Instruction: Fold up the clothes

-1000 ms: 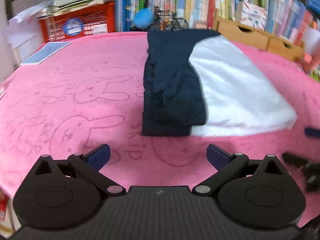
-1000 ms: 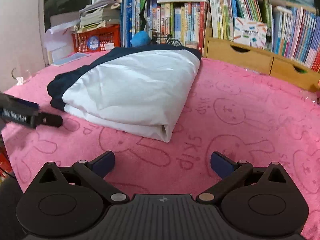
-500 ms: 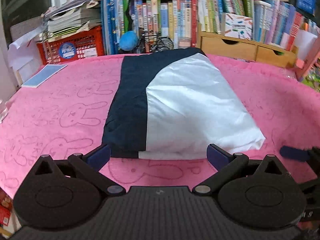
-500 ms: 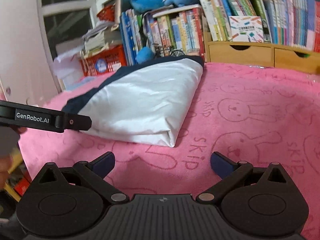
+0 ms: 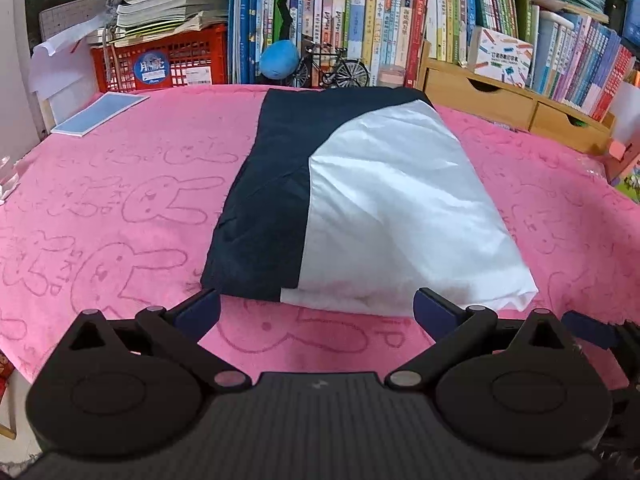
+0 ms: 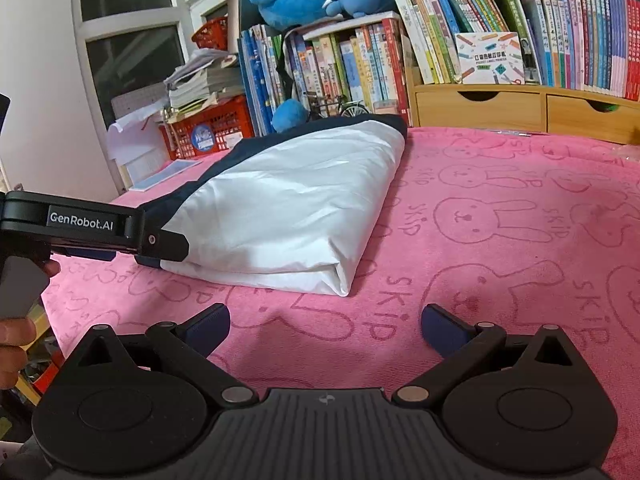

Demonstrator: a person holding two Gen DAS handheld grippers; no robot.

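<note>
A folded navy and white garment (image 5: 360,200) lies flat on the pink bunny-print cloth (image 5: 120,208), its near edge just ahead of my left gripper (image 5: 316,310), which is open with nothing between its fingers. In the right wrist view the same garment (image 6: 292,208) sits left of centre, with its folded white corner nearest the camera. My right gripper (image 6: 325,326) is open and empty over bare cloth, to the right of that corner. The left gripper's fingers (image 6: 160,244) show there touching or just above the garment's navy edge. A hand (image 6: 16,340) holds that tool.
Bookshelves (image 5: 400,40) and wooden drawers (image 5: 500,100) line the far edge. A red crate (image 5: 160,64) with stacked papers stands back left, a blue ball (image 5: 280,60) and small model bicycle (image 5: 336,70) behind the garment. A blue booklet (image 5: 100,114) lies on the cloth at left.
The left gripper has swung right and closer, so the garment's near edge now lies straight ahead of its open fingers. The right gripper has tilted up a little. The garment has not moved.
</note>
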